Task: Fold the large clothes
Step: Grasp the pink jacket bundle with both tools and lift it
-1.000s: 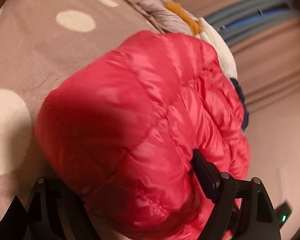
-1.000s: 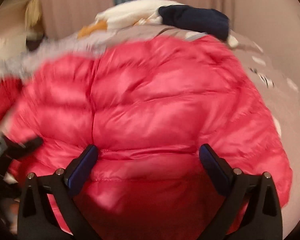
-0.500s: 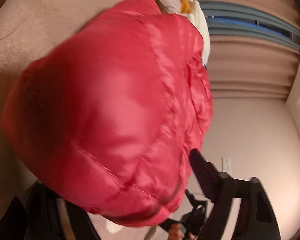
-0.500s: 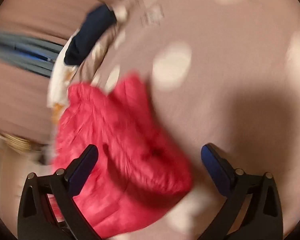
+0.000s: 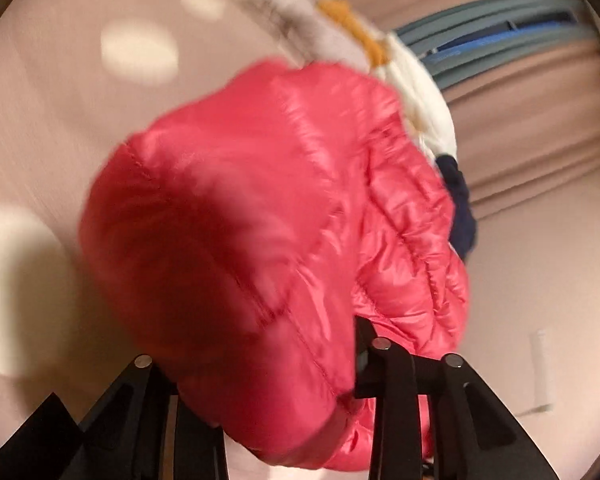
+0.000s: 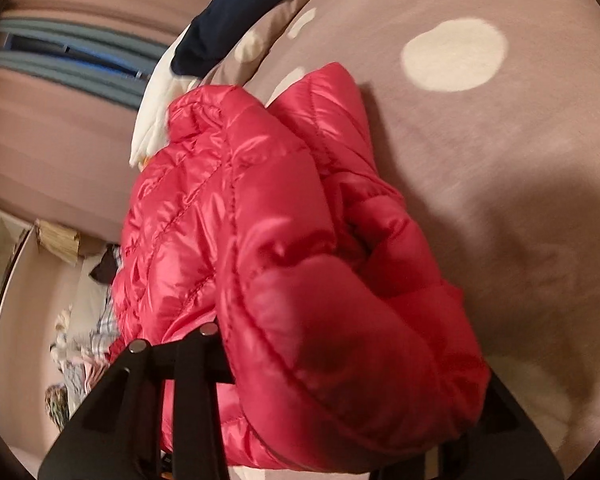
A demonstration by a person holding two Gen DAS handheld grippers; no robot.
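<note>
A red quilted puffer jacket (image 5: 268, 216) fills the middle of the left wrist view, bunched over a pink-brown bedspread (image 5: 52, 128) with cream dots. My left gripper (image 5: 260, 364) is shut on a fold of the jacket; the fabric hides its fingertips. In the right wrist view the jacket (image 6: 260, 240) hangs doubled over above the bedspread (image 6: 520, 160). My right gripper (image 6: 340, 360) is shut on its near edge, with the fabric draped over the jaws.
A pile of other clothes lies at the bed's far end: a white garment (image 5: 420, 96) with orange trim, a navy one (image 6: 228, 28) and a grey one. Pinkish curtains (image 5: 540, 128) and a blue-grey window strip (image 6: 68, 60) stand behind. More items lie on the floor (image 6: 80, 344).
The right gripper, open and empty before, has closed on the jacket's edge. The left gripper kept its hold and swung the jacket; both views have rotated as the jacket is lifted off the bed.
</note>
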